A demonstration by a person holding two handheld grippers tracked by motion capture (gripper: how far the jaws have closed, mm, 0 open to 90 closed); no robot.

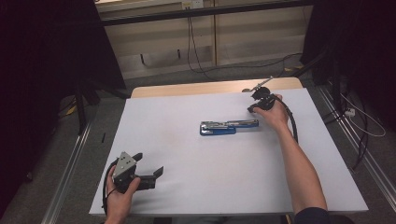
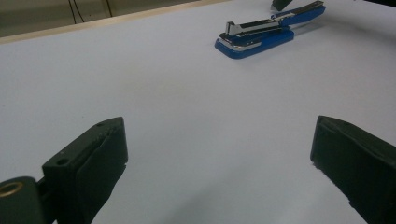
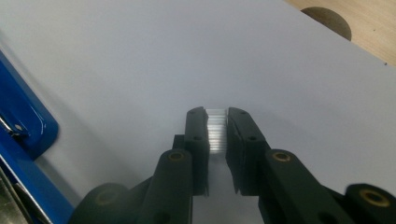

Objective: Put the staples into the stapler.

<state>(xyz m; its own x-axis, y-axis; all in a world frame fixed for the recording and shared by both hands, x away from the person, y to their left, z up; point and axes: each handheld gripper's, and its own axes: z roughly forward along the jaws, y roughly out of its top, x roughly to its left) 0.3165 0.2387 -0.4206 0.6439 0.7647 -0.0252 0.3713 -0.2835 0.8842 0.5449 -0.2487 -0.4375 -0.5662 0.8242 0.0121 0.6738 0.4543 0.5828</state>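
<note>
You have one counter (image 1: pixel 187 186) in front of you, with a big white top and a strip of wood along the far edge.

Two arms come in from the near side, one for each hand. Your left hand (image 1: pixel 119 198) rests at the near left corner. Your right hand (image 1: pixel 275 114) is far out on the right.

You hold two grippers, one in each hand. The left gripper (image 1: pixel 149 164) sits near you, well apart from the other things. Its two fingers (image 2: pixel 100 154) stand wide, with nothing but white counter between them.

There is one blue stapler (image 1: pixel 226 127) in the middle of the counter. It lies flat and open, with its shiny metal part showing on top. Its far end reaches toward your right hand.

The right gripper (image 1: pixel 252 109) is just beside that end of the stapler. Its two fingers (image 3: pixel 196 140) are narrow and close together. They pinch one small silvery strip of staples (image 3: pixel 216 133). The strip is held just over the white counter.
</note>
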